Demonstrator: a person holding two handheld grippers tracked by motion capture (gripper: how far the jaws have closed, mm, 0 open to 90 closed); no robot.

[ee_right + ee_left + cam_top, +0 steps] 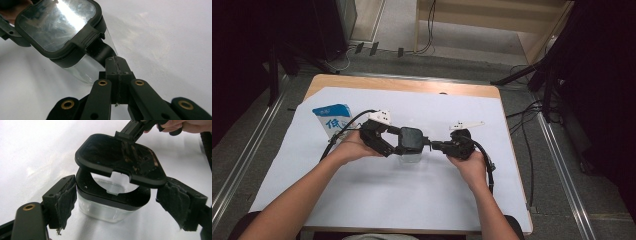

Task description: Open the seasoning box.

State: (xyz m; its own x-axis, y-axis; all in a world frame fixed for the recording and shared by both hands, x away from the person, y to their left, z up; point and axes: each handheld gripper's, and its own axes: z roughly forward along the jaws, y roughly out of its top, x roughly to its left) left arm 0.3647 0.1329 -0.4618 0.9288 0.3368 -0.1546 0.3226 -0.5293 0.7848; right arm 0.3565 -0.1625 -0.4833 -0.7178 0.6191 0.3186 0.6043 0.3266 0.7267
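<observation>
Left gripper view: the left tongs (117,202) stand wide, their two padded jaws flanking a clear container (107,207) without pressing on it; gaps show on both sides. The container sits on the white sheet (37,150) and carries a black collar (112,192) with a round opening. Above it, a black hinged lid (120,157) is tilted up, and the right tongs (130,131) pinch its far edge.

Right gripper view: the right tongs (117,66) are closed tight, jaws pressed together on a black tab at the lid's (57,27) edge; the lid's glossy panel reflects light, and the clear container wall (82,70) shows beneath it.

High view: both tongs meet at the container (411,156) near the middle of the worktop (402,84), the left tongs (394,140) from the left, the right tongs (434,145) from the right. A blue-and-white carton (332,120) lies on the sheet behind the left hand (354,147), near it.
</observation>
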